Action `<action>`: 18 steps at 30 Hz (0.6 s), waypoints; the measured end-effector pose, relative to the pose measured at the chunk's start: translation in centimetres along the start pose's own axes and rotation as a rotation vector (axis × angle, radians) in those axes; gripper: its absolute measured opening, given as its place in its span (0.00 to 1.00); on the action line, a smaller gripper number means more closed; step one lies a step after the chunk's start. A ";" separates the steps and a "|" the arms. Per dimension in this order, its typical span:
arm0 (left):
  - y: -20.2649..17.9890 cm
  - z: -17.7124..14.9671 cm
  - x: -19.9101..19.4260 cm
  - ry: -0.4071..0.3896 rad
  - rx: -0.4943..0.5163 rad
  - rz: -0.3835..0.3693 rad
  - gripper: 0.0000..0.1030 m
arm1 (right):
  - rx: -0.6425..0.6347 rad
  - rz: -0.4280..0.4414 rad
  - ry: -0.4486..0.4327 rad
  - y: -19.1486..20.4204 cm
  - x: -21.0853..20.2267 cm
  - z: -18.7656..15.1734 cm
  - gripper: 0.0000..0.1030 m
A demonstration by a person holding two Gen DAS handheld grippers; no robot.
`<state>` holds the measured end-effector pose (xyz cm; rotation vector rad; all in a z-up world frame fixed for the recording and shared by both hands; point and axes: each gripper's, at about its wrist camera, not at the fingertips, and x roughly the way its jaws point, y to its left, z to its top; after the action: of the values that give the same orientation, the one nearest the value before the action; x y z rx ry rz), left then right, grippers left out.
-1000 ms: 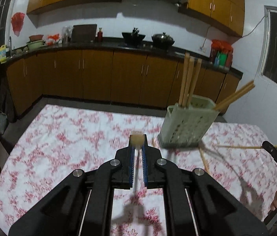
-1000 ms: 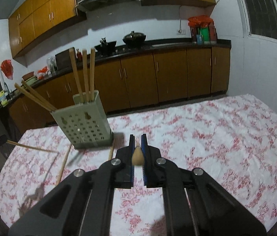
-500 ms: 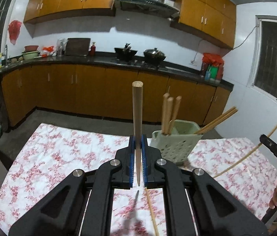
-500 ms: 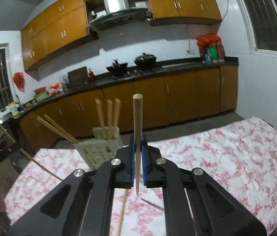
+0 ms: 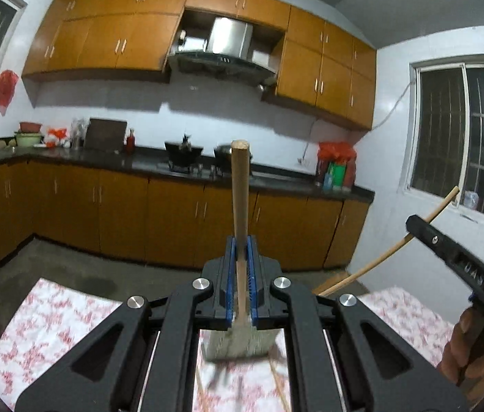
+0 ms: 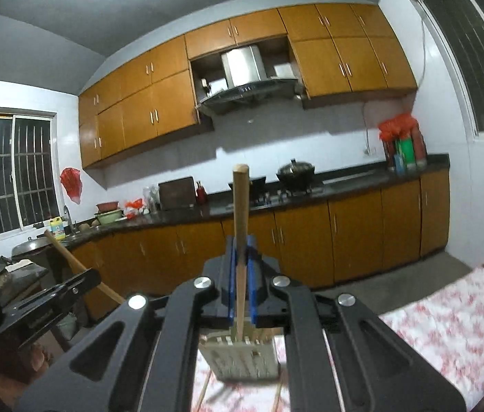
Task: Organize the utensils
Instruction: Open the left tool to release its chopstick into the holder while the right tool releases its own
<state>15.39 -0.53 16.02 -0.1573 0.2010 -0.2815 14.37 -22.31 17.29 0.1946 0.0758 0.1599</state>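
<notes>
Wooden chopsticks point(image 5: 240, 206) point(image 6: 241, 226) raised higher; holder point(image 6: 242, 357) now below.

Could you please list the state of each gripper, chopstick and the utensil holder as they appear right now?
Left gripper: shut on a chopstick.
Left chopstick: held upright between the jaws.
Right gripper: shut on a chopstick.
Right chopstick: held upright between the jaws.
Utensil holder: standing on the table, below both grippers.
Loose chopsticks: lying on the table beside the holder.
</notes>
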 end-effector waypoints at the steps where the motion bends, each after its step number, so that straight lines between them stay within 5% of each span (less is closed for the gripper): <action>1: -0.1 0.3 0.5 -0.016 -0.002 0.006 0.07 | -0.005 -0.002 -0.006 0.2 0.4 0.2 0.07; 5: -0.3 0.7 2.4 -0.040 0.011 0.030 0.07 | -0.031 -0.016 -0.003 0.6 2.8 0.3 0.08; 18: 0.9 -2.4 7.5 0.082 -0.004 0.044 0.07 | -0.021 -0.054 0.155 -0.9 10.1 -3.3 0.08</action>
<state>22.18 -2.20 12.19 -0.1455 0.2862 -0.2442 24.10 -20.88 13.34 0.1589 0.2337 0.1222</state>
